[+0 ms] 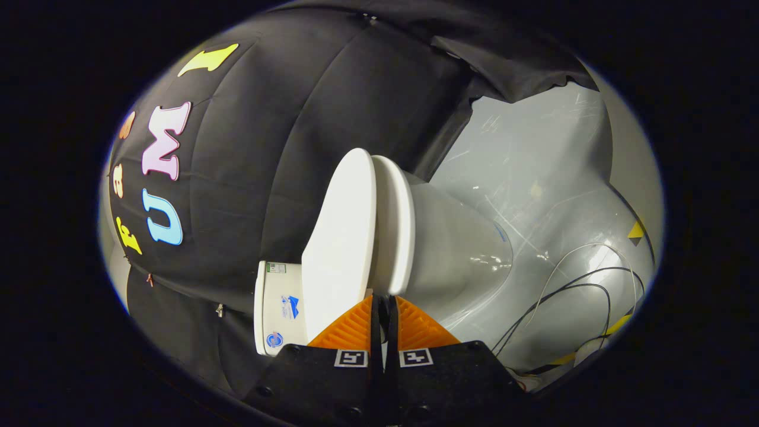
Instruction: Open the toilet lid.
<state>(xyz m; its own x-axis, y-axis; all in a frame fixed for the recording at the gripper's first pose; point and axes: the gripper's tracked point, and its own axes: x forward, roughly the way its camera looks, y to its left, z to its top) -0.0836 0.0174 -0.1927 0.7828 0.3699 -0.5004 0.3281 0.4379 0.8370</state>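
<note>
The camera is rolled on its side, so the white toilet appears lying sideways just ahead of the fingers. Its lid (341, 237) lies close against the seat (394, 225), with a thin dark seam between them. Past the seat the bowl (456, 255) swells toward the shiny grey floor. The tank (276, 308), with small stickers on it, sits against the black cloth wall beside the lid. My gripper (382, 299) is shut, its fingers pressed together with nothing between them. The tips touch the seam between lid and seat at the rim's near edge.
The black cloth booth wall (255, 178) stands behind the lid and tank. Loose black and white cables (569, 296) trail over the glossy grey floor (533, 178) past the bowl. Yellow-and-black tape (635, 230) marks the floor's far edge.
</note>
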